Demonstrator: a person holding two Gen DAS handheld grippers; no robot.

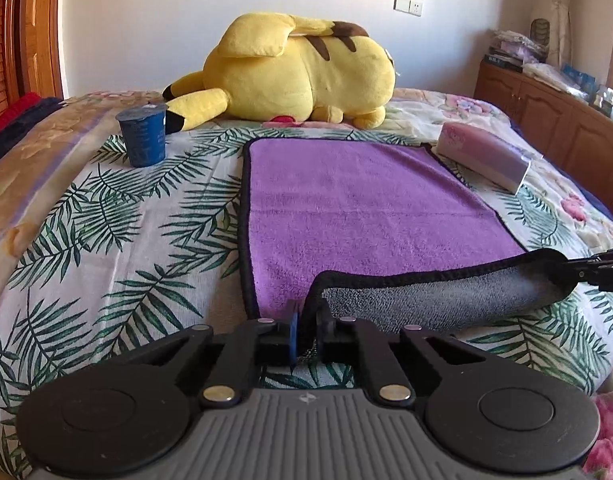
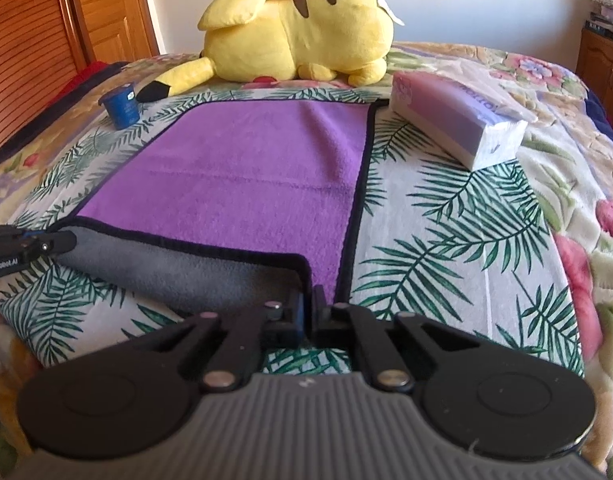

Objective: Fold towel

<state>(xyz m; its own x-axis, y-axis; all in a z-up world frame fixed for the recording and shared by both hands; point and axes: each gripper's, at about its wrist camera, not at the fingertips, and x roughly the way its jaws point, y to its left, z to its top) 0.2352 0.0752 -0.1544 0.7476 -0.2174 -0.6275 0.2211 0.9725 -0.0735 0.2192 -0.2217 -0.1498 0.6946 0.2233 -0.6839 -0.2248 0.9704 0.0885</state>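
Purple towel [image 1: 346,204] spread flat on the bed [image 1: 106,240], purple face up, black piping all round, grey underside showing where the near edge is turned over. Far edge close to the yellow plush toy [image 1: 294,68]; blue cup [image 1: 142,136] off the towel's far left corner, tissue pack [image 2: 454,120] touching or just overlapping the far right corner.

Left tool [image 1: 306,322] closed on the towel's near left corner, piping pinched between the fingers. Right tool [image 2: 308,300] closed likewise on the near right corner, jaws nearly together with only the cloth between. Near hem raised a little off the bed between the two tools, sagging in the middle and rolled grey side out.

Judged from the sag and the fuzzy nap: light, soft, thoroughly limp microfibre, no stiffness to carry a fold by itself, likely to drape and drag rather than slide cleanly over the palm-leaf sheet. Piped corners the sound places to hold, firmer than the pile and less apt to slip out. Probably best carried with both corners level and kept taut toward the far edge near the plush toy, so the hem lands straight; tissue pack at the far right corner a possible snag.
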